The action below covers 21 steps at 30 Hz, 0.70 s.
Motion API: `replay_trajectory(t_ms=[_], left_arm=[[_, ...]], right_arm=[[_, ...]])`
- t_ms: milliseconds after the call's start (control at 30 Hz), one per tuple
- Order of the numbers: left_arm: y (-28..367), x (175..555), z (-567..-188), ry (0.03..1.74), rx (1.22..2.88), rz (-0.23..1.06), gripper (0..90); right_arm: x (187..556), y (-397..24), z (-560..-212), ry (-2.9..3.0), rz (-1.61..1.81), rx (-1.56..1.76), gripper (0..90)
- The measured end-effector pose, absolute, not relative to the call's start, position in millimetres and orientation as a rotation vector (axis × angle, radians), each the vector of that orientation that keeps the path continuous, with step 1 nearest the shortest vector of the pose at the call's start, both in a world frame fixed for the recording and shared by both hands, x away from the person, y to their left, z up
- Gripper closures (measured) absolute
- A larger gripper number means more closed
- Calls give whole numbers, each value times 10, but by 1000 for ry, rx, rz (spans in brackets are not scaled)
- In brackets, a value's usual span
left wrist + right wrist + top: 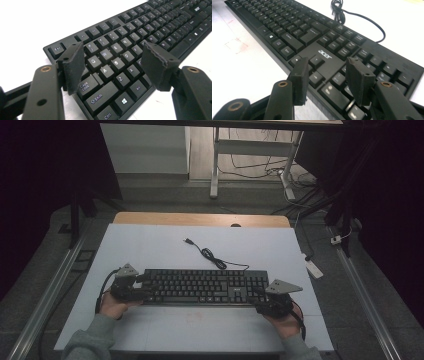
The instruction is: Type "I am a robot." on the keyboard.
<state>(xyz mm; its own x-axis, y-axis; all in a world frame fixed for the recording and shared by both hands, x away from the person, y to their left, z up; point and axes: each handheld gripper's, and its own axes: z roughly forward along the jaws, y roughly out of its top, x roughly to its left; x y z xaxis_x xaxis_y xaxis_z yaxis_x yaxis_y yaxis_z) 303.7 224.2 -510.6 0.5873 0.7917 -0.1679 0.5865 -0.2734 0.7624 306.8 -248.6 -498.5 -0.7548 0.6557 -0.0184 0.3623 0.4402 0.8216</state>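
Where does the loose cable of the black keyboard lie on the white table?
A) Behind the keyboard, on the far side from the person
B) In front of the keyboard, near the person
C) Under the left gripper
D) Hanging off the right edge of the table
A: in the high view the cable runs from the back edge of the keyboard away from the person.

You wear a grey-green sweatshirt with ribbed cuffs, one sleeve [92,340] at near left, the other [300,351] at near right. The left gripper [142,289] and right gripper [260,301] are black, each topped by a grey three-cornered plate and trailing a black cable. Their jaws are flat black bars with round brass-rimmed screw holes, ending in rough black pads [73,66] with frayed edges.
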Motion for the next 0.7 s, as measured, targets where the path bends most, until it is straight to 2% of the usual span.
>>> replay_trajectory(t_ms=[267,700], left_arm=[[2200,3007,-5066,1037,1993,305,318],[2127,2982,-5044,973,2011,294,318]], right_arm=[[3060,-2521,-4996,2359,1223,874,537],[3073,-2507,-5015,2366,1216,876,537]])
